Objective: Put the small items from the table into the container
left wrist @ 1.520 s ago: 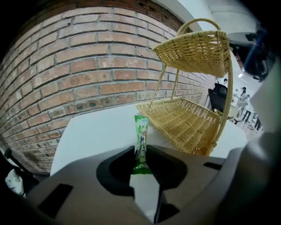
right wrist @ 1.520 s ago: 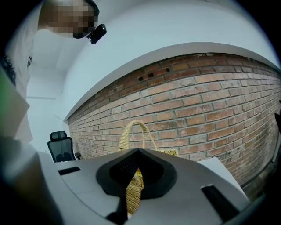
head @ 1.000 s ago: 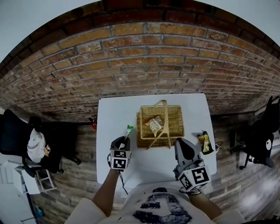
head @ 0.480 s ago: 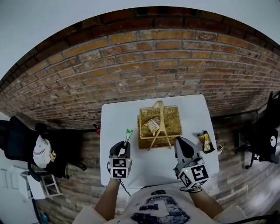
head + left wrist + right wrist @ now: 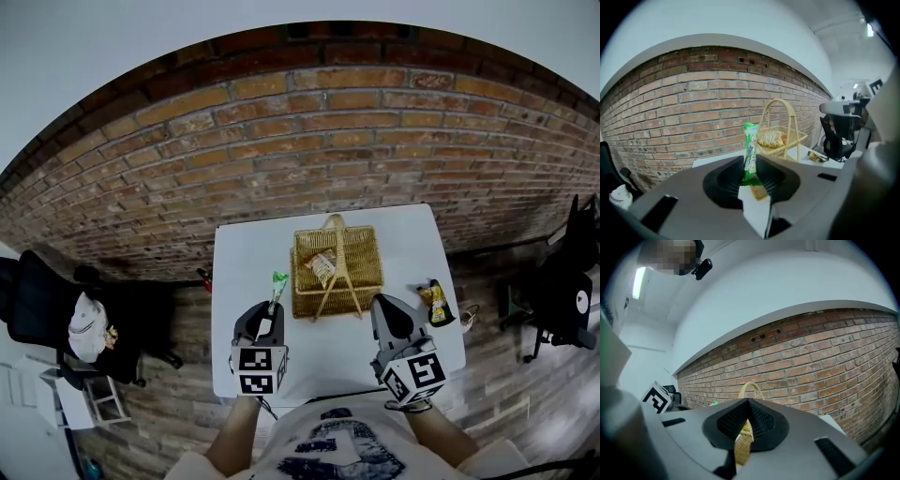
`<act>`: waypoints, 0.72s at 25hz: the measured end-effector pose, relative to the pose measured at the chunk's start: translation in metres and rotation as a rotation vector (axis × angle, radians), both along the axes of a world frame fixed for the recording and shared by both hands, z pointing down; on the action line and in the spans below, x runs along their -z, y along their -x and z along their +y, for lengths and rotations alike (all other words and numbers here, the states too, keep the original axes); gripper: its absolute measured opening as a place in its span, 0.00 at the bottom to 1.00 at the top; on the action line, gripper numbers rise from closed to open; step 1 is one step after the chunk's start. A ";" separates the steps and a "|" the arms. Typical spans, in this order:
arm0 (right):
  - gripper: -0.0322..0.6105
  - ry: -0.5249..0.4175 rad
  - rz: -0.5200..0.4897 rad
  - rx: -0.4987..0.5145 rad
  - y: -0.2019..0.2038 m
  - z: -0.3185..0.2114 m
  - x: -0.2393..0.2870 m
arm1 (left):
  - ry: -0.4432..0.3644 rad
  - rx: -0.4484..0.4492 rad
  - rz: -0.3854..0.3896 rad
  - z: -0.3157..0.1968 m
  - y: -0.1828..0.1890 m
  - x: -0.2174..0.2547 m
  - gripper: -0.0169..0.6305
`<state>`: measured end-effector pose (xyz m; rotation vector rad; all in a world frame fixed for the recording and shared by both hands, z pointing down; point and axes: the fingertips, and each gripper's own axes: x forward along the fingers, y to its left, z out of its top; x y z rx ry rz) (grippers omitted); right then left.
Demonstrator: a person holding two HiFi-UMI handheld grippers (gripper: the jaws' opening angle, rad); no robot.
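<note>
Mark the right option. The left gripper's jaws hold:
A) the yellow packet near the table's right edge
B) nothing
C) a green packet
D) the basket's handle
C: in the left gripper view, the left gripper has its jaws closed on the lower end of the green packet, which stands upright between them.

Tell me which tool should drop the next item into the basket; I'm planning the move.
Left. Its tool grips the green packet, held up beside the basket. The right tool is shut on a woven strip and carries no item.
</note>
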<state>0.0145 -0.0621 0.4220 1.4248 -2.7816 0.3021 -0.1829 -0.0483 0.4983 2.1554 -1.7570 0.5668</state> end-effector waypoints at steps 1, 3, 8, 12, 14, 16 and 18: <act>0.08 -0.002 0.000 0.004 0.000 0.001 0.001 | -0.010 -0.003 0.004 0.001 -0.004 0.006 0.23; 0.08 -0.002 0.002 0.008 0.001 0.002 0.001 | -0.026 -0.012 0.005 0.004 -0.011 0.016 0.23; 0.08 0.001 0.006 0.007 0.003 0.006 0.000 | -0.054 -0.030 0.000 0.009 -0.020 0.031 0.23; 0.08 -0.005 0.007 0.010 0.003 0.007 0.002 | -0.066 -0.035 -0.003 0.008 -0.021 0.037 0.23; 0.08 -0.006 0.008 0.006 0.002 0.006 0.002 | -0.072 -0.038 -0.004 0.006 -0.022 0.040 0.23; 0.08 -0.006 0.010 0.000 -0.001 0.005 0.003 | -0.071 -0.042 -0.004 0.004 -0.025 0.040 0.23; 0.08 -0.006 0.010 -0.003 -0.002 0.003 0.003 | -0.069 -0.049 -0.002 0.002 -0.027 0.039 0.23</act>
